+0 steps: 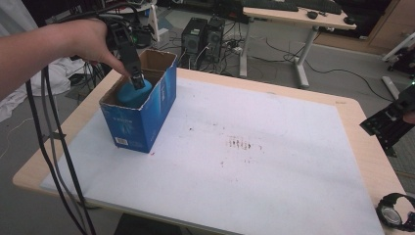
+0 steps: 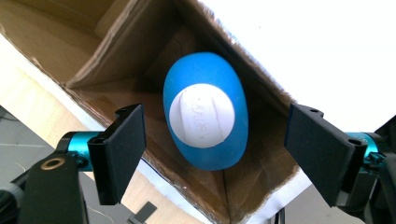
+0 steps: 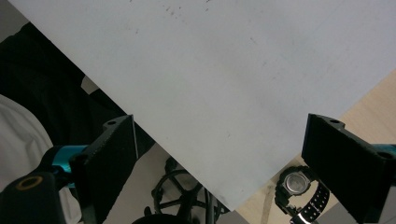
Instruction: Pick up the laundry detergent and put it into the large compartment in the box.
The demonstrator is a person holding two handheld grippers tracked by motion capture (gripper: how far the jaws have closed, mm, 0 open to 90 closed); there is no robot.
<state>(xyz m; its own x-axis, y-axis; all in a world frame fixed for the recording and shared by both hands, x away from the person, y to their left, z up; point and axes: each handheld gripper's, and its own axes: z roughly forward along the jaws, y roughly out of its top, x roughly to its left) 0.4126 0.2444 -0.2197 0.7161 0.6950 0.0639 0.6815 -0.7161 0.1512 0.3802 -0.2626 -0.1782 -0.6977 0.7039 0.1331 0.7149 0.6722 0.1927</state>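
Left claw [image 2: 212, 154] hangs over the open blue cardboard box [image 1: 142, 115] with its jaws wide apart, gripping nothing; the blue egg-shaped object [image 2: 205, 116] lies loose inside the box, below and between them. Farther right, the right claw [image 3: 219, 168] hovers open above the tabletop [image 1: 274, 147] edge, near a black wristwatch [image 3: 296, 184].

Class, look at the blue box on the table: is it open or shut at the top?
Open. The box has its flaps up, and the blue ball lies inside it in plain sight.
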